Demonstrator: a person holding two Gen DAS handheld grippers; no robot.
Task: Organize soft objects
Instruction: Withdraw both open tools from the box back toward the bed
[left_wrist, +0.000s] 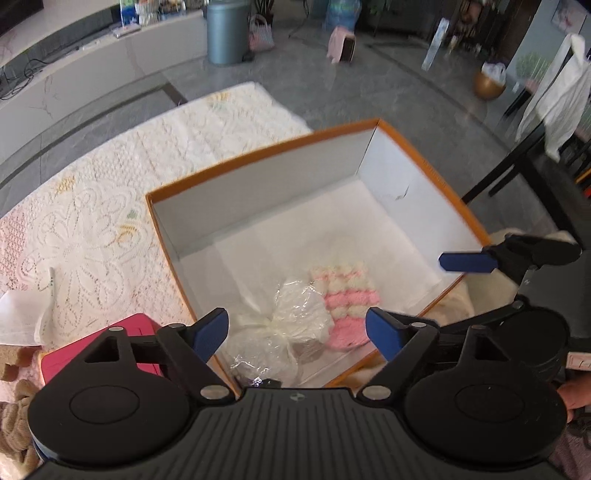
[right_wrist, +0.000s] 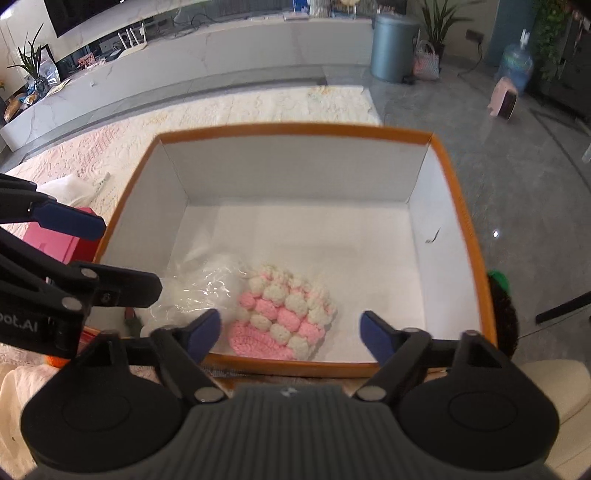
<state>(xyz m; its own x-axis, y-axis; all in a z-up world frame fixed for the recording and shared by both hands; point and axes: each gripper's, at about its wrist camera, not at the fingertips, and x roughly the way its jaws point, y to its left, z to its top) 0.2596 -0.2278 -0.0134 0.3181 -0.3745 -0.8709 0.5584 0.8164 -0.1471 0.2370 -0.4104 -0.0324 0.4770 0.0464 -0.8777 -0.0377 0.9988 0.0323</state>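
Note:
An orange-rimmed box (left_wrist: 266, 147) with white inner walls stands on the lace cloth; it also shows in the right wrist view (right_wrist: 295, 131). Inside it lie a pink-and-white crocheted piece (left_wrist: 345, 299) (right_wrist: 284, 312) and a white soft item in clear plastic wrap (left_wrist: 291, 325) (right_wrist: 201, 286). My left gripper (left_wrist: 297, 334) is open and empty above the box's near corner. My right gripper (right_wrist: 291, 334) is open and empty above the box's near rim. The right gripper's blue fingertip (left_wrist: 467, 262) shows in the left wrist view, and the left gripper's fingertip (right_wrist: 70, 221) in the right wrist view.
A pink box (left_wrist: 122, 332) (right_wrist: 59, 240) sits left of the orange box on the lace tablecloth (left_wrist: 110, 206). A white cloth (left_wrist: 22, 317) lies at far left. A dark fuzzy object with green (right_wrist: 500, 314) sits outside the box's right wall. Floor, bin (right_wrist: 393, 48) and cabinets lie beyond.

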